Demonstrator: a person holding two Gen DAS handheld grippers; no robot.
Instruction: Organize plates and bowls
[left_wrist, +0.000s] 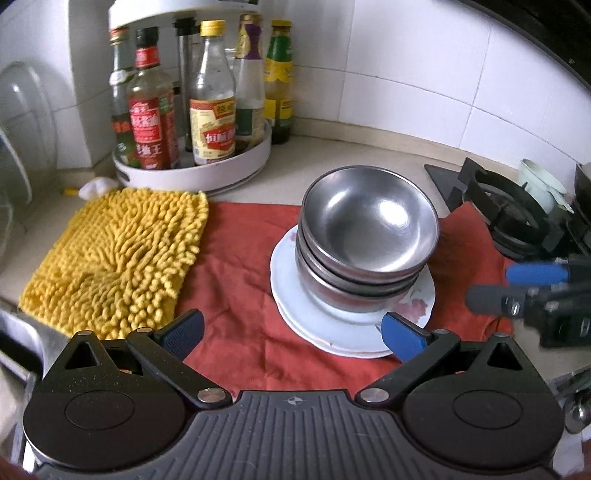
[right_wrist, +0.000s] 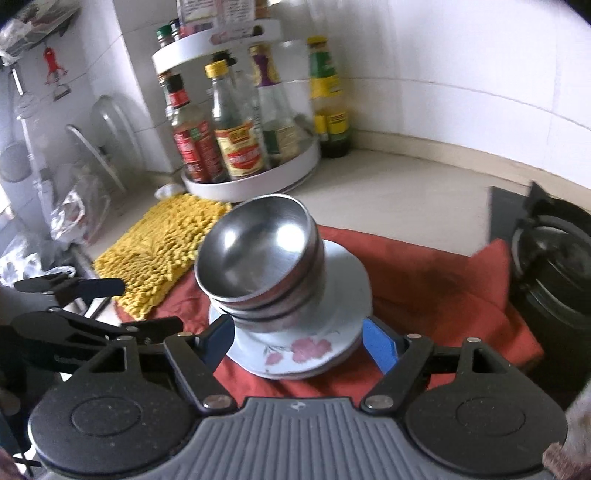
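On the red cloth (left_wrist: 240, 266) covering the table (left_wrist: 369, 158), steel bowls (left_wrist: 365, 236) sit nested on a stack of white plates (left_wrist: 325, 325). Both claws stand apart and empty: the left claw (left_wrist: 291, 332) just before the plates' near rim, the right claw (right_wrist: 299, 339) straddling it without touching. Only the right view shows the plate's pink flowers clearly, plus pot lids (right_wrist: 107, 136) racked at far left. Only the left view shows a white cup (left_wrist: 539, 181) behind the stove (left_wrist: 513, 218). A yellow mat (left_wrist: 118, 258) and bottle rack (left_wrist: 192, 162) appear in both.
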